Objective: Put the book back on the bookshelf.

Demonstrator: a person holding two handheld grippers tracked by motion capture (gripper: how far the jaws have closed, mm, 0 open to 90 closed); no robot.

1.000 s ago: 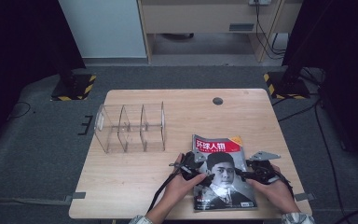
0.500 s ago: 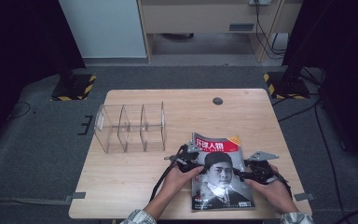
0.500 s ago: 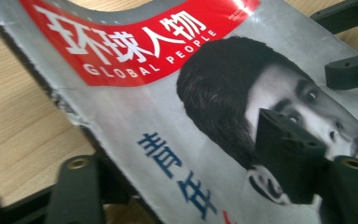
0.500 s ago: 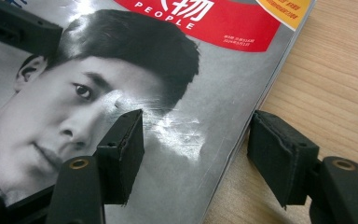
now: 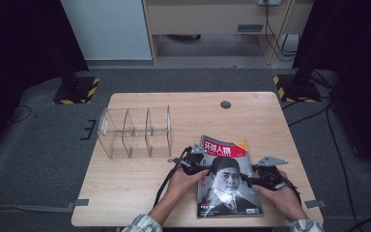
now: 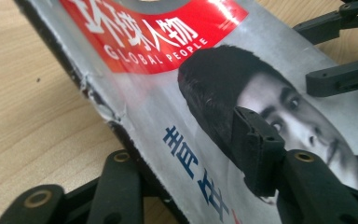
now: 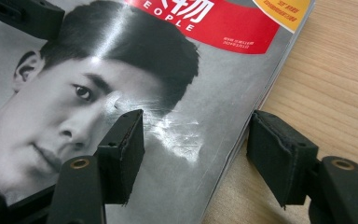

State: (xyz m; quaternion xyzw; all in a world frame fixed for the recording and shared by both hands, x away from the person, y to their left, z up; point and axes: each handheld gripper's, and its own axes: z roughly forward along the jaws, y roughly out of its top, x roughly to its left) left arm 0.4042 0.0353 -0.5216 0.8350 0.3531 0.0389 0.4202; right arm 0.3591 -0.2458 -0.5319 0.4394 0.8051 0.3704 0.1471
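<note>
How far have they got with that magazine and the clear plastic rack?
Early stage. Done: the left gripper has just been closing on the magazine spine, lifting that edge. In hand: the right gripper straddles the opposite edge, jaws apart. Left: the magazine is not in the rack, whose slots show nothing inside.

The left gripper (image 5: pixel 196 166) has just been closing on the magazine's (image 5: pixel 228 179) spine edge. That edge seems lifted off the bench (image 5: pixel 135 188) now.

Left gripper (image 5: pixel 196 163) jaws have just been closing; right gripper (image 5: pixel 263 177) jaws gape.
</note>
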